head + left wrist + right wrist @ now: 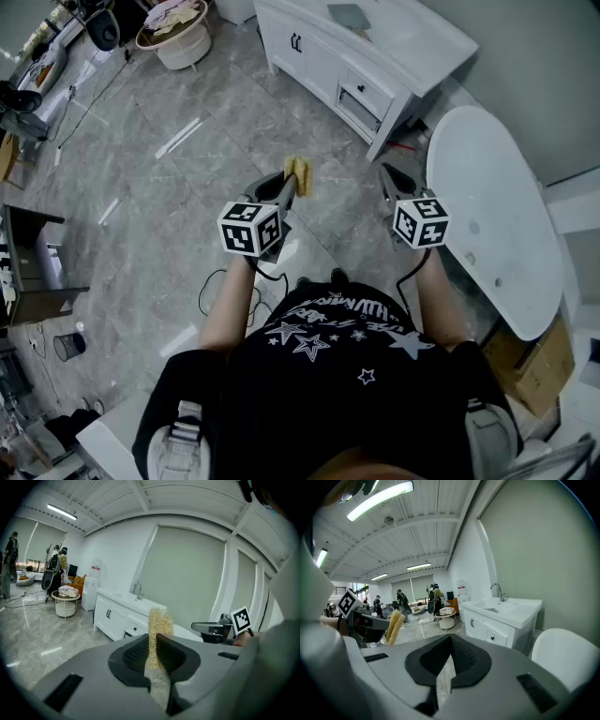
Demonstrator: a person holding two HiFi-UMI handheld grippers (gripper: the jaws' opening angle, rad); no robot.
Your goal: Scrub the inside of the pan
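No pan shows in any view. A yellow fibrous scrub pad is pinched upright between the jaws of my left gripper, which I hold at waist height over the marble floor. The left gripper view shows the pad sticking up past the dark pads, with the gripper shut on it. My right gripper is level with it to the right, jaws shut with nothing between them. From the right gripper view the pad appears at the left.
A white sink cabinet stands ahead, with a tap on it. A white oval table is close on my right, a cardboard box below it. A round side table with cloths and several people are far off.
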